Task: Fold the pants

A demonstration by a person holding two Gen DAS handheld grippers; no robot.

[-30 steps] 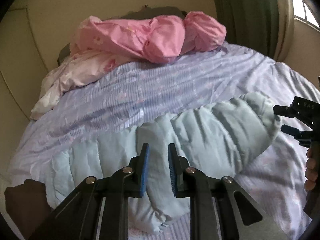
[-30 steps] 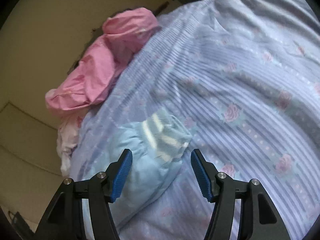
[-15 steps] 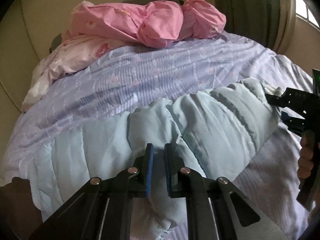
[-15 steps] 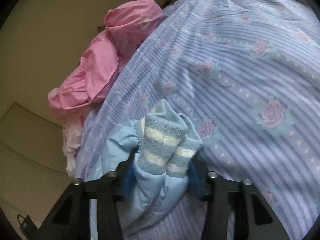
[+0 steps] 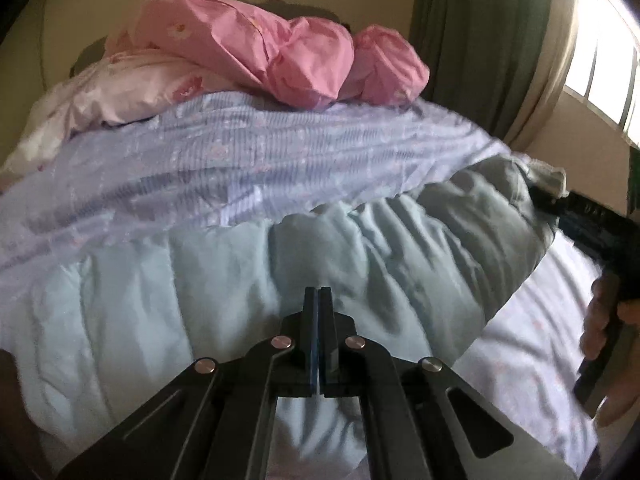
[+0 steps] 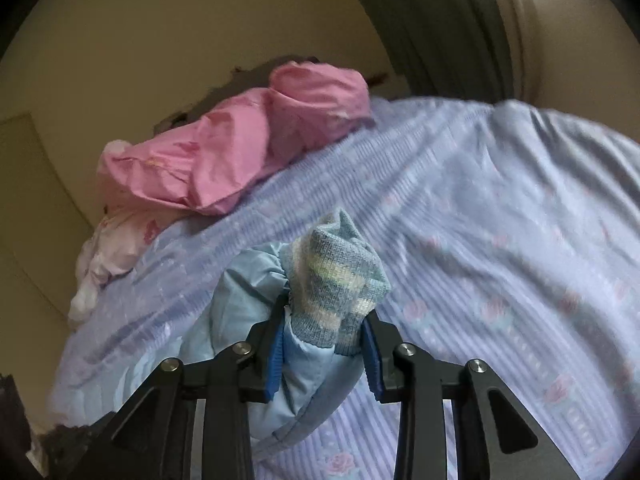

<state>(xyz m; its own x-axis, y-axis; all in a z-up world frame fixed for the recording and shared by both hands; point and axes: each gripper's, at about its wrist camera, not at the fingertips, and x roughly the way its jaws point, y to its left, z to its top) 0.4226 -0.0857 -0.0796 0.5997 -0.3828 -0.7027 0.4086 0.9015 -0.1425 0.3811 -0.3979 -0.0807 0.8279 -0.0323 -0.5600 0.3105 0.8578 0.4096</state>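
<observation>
Light blue padded pants (image 5: 240, 272) lie across the bed, their legs running toward the right. My left gripper (image 5: 319, 300) is shut over the middle of the pants; I cannot see cloth between its pads. My right gripper (image 6: 322, 336) is shut on the pants' leg ends (image 6: 304, 364), just below the striped knit cuffs (image 6: 340, 276), and lifts them off the bed. In the left wrist view the right gripper (image 5: 556, 200) shows at the far right, holding the raised leg end.
The bed has a lilac striped floral sheet (image 6: 500, 220). A pink quilt (image 5: 280, 56) and a pale floral pillow (image 5: 132, 84) are heaped at the head of the bed. A green curtain (image 5: 480, 40) and a window (image 5: 600, 60) stand at the right.
Both grippers have closed: the left one over the middle of the pants, the right one on the cuffed leg ends. The right gripper has lifted the leg ends off the sheet.
</observation>
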